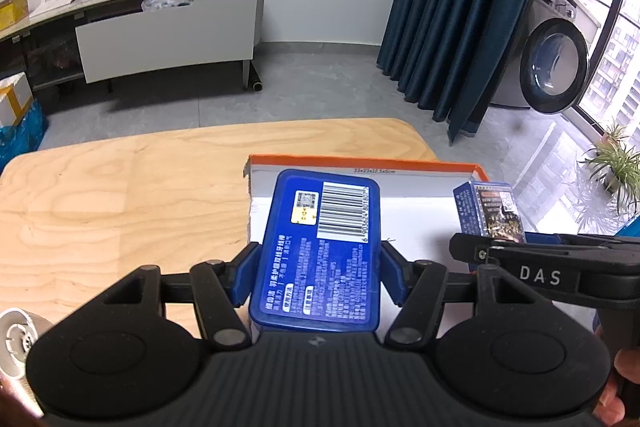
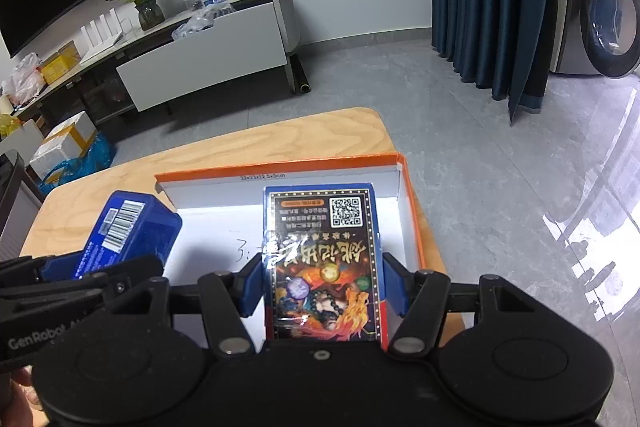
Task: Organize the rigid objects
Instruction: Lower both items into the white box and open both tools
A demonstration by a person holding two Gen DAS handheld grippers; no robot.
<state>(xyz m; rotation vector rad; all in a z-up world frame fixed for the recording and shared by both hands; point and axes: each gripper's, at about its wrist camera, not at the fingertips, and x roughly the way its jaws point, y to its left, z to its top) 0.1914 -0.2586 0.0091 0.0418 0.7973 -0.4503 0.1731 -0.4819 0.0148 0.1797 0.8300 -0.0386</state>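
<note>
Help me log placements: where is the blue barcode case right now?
The blue barcode case is clamped in the left tool, above the left part of the orange-rimmed box, left of the card pack.

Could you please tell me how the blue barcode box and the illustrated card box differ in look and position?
The blue barcode box has rounded corners and plain blue printing; the card box has square corners and a colourful illustration with a QR code. The barcode box sits in the left tool, the card box in the right tool. Both are gripped above the orange-edged tray.
</note>
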